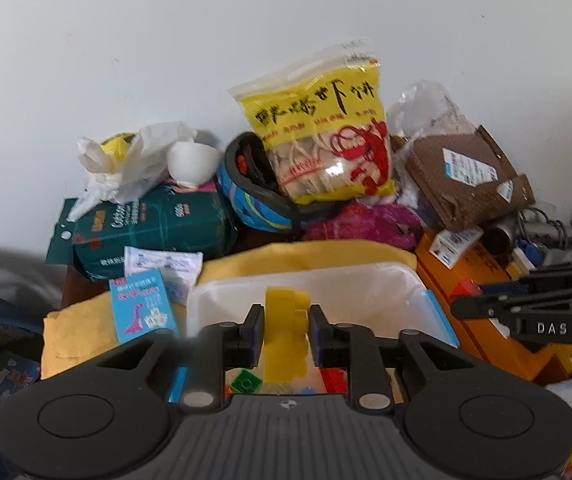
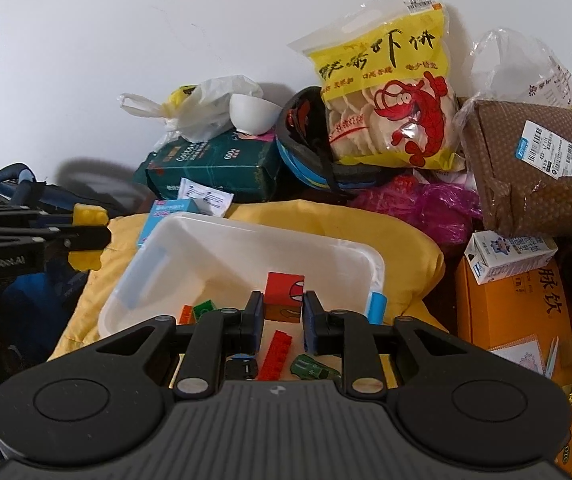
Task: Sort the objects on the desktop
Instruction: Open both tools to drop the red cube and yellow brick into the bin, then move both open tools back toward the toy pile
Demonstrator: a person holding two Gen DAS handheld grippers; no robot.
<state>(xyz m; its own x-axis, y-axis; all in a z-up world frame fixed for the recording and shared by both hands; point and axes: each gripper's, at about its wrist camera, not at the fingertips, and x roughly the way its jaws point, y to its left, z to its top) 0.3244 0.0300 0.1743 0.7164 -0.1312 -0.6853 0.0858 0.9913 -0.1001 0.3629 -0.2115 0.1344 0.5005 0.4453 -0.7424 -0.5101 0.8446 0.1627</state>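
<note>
Holding a bumpy yellow block tight in our left gripper, we keep our right gripper apart above the white bin, before a white wall.

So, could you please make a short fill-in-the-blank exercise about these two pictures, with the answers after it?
1. The left gripper is shut on a ____ toy block.
2. The right gripper hovers over the ____ plastic bin.
3. The prawn cracker bag shows a red ____ cartoon.
4. The white bowl sits on the dark ____ tissue pack.

Answers: yellow; white; shrimp; green
</note>
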